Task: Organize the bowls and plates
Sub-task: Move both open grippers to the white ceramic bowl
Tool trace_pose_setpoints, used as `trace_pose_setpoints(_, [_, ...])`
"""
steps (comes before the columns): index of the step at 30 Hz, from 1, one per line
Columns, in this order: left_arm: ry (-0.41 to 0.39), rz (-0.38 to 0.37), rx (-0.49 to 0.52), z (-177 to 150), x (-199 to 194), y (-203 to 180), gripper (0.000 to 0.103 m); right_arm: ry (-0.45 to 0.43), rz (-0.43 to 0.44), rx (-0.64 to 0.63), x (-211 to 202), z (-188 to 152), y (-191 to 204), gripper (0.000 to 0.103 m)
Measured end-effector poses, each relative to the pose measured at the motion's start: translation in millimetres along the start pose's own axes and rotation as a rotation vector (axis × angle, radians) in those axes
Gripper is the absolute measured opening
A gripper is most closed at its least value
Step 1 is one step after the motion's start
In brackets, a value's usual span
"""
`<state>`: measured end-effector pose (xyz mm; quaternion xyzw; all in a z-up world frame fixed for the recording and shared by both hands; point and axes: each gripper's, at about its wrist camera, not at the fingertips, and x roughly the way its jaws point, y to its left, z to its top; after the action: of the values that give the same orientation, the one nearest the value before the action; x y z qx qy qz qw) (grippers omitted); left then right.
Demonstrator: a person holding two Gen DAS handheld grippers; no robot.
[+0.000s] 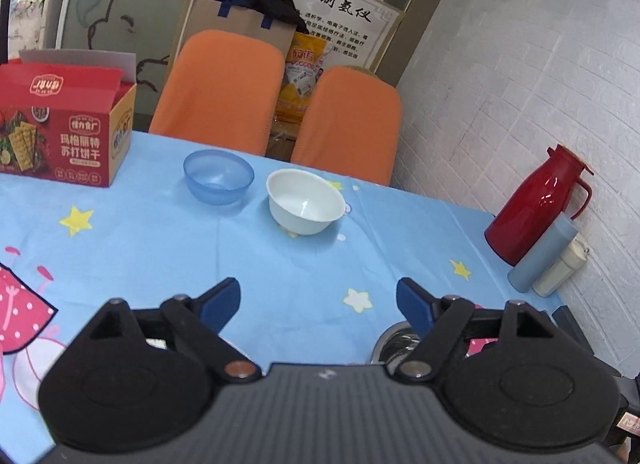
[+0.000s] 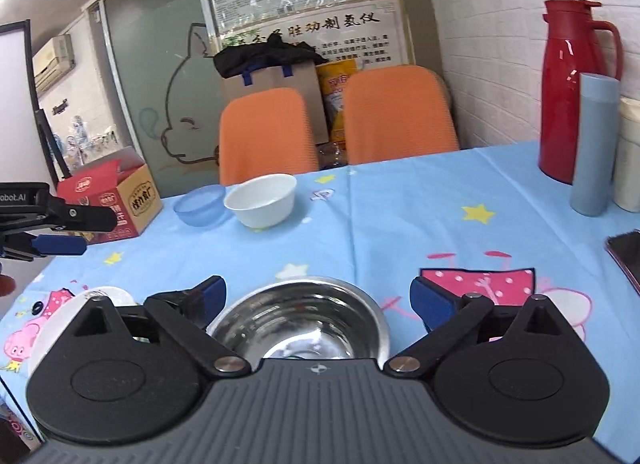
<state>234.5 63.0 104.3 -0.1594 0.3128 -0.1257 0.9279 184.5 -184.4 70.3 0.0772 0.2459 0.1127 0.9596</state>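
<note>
Both grippers, left gripper [image 1: 318,304] and right gripper [image 2: 318,298], gape wide and empty; the shiny metal bowl [image 2: 300,320] looks light and slippery, so pinch its thin rim.

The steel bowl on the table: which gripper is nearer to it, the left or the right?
Right. The right gripper hangs open just above the steel bowl, which lies between its fingers. The left gripper is open, off to the bowl's left, with the bowl beside its right finger.

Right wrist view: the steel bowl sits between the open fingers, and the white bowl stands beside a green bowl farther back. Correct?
One slip: the bowl beside the white bowl is translucent blue, not green, as the right wrist view shows. The steel bowl does sit between the open fingers.
</note>
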Motion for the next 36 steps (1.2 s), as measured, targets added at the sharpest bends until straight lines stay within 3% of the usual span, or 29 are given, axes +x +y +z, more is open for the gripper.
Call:
trace_pose_setpoints(7, [-0.034, -0.007, -0.060, 42.2, 7.2, 9.3, 0.079, -0.016, 0.045, -0.107, 20.5, 58.6, 33.6, 0.103])
trace_pose_setpoints(13, [-0.081, -0.069, -0.143, 93.2, 19.6, 7.2, 0.080, -0.100, 0.069, -0.214, 33.4, 137.7, 66.0, 0.103])
trace_pose_setpoints(17, [-0.088, -0.032, -0.148, 95.7, 42.9, 12.4, 0.082, -0.145, 0.051, -0.269, 46.6, 160.6, 71.1, 0.103])
trace_pose_setpoints(19, [-0.036, -0.022, -0.166, 86.1, 65.4, 20.8, 0.082, -0.101, 0.022, -0.288, 67.9, 152.4, 65.1, 0.103])
trace_pose_setpoints(22, [0.075, -0.004, -0.220, 69.1, 110.0, 38.3, 0.080, 0.035, -0.004, -0.287, 115.3, 127.1, 44.9, 0.103])
trace_pose_setpoints(27, [0.168, 0.023, -0.353, 63.9, 170.5, 52.0, 0.075, 0.257, -0.036, -0.267, 194.6, 92.0, 14.9, 0.103])
trace_pose_setpoints(33, [0.157, 0.102, -0.475, 73.3, 219.1, 55.4, 0.075, 0.352, -0.050, -0.289, 259.1, 88.3, 10.0, 0.103])
trace_pose_setpoints(36, [0.202, 0.115, -0.483, 69.7, 235.1, 53.9, 0.075, 0.374, -0.038, -0.302, 280.7, 92.5, 11.3, 0.103])
